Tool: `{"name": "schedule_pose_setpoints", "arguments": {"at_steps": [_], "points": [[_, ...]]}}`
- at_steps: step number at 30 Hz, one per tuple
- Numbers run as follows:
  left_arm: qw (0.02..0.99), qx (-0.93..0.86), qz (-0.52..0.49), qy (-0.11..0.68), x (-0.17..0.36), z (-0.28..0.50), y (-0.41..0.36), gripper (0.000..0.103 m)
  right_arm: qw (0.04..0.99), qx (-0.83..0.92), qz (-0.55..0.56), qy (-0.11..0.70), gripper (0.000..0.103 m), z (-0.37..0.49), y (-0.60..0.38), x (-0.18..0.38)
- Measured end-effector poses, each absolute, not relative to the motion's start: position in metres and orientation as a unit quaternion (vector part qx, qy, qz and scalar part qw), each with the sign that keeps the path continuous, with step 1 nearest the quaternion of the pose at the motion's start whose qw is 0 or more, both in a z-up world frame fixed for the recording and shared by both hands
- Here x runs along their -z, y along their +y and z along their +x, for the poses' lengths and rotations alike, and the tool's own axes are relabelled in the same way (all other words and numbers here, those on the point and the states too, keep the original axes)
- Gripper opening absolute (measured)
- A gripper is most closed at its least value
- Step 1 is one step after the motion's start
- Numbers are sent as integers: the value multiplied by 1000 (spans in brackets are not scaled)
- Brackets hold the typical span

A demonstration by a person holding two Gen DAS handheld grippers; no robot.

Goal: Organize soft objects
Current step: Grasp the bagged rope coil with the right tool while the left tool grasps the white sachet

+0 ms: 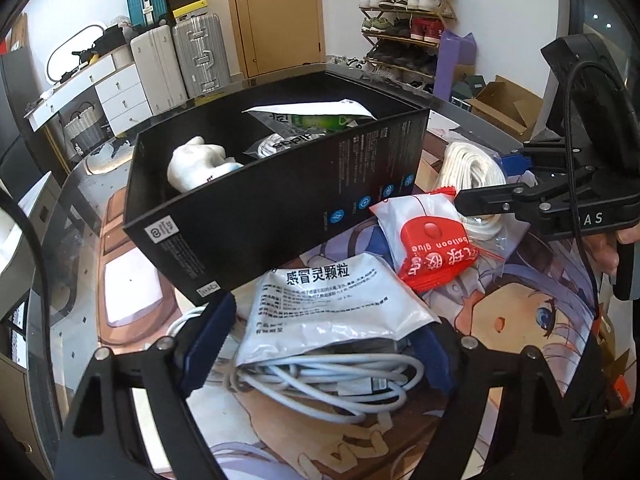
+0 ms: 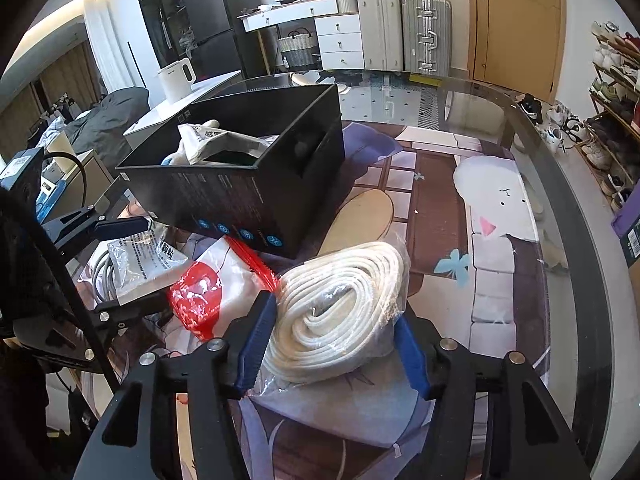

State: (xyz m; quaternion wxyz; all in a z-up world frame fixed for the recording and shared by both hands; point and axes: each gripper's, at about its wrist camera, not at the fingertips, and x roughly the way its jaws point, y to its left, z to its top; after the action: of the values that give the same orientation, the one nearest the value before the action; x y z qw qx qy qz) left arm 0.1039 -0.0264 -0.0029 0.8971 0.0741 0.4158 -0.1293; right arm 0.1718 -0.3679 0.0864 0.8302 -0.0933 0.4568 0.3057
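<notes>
My left gripper [image 1: 320, 354] is open, its blue pads on either side of a white medicine packet [image 1: 332, 304] that lies on a coiled white cable [image 1: 320, 380]. My right gripper [image 2: 334, 354] is open around a bagged coil of white rope [image 2: 340, 312] resting on the mat, its pads close beside the bag. A red and white balloon-glue packet [image 1: 428, 240] lies between the two bundles. Behind them stands an open black box [image 1: 280, 200], tilted, holding a white plush toy [image 1: 196, 162] and some packets [image 1: 308, 116]. The right gripper [image 1: 488, 180] appears at the right edge of the left view.
Everything sits on a glass table [image 2: 560, 208] with a printed cartoon mat [image 2: 440, 216]. Suitcases [image 1: 180, 60], white drawers [image 1: 120, 92] and a shoe rack [image 1: 404, 20] stand beyond. A cardboard box [image 1: 508, 104] lies on the floor to the right.
</notes>
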Motion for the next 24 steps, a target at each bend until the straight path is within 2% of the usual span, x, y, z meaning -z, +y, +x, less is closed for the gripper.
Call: {"name": "schedule_pose_setpoints", "arguments": {"at_steps": [5,14,17,24], "points": [[894,135,64,423,2,101,-25,89,829,-304,-101,459,70,171,-370,-86],[889,163,19,428,-5,99,-21,92,823,-312,-117,461,79,168,-377,-86],[886,168,-3,431,-6,103,-17,92,823,-314,-118,458,86,167,-379,-87],[886,143,-33,440,-1,112,-7,88,820,-312,-133,460,87,165,-369,-83]]}}
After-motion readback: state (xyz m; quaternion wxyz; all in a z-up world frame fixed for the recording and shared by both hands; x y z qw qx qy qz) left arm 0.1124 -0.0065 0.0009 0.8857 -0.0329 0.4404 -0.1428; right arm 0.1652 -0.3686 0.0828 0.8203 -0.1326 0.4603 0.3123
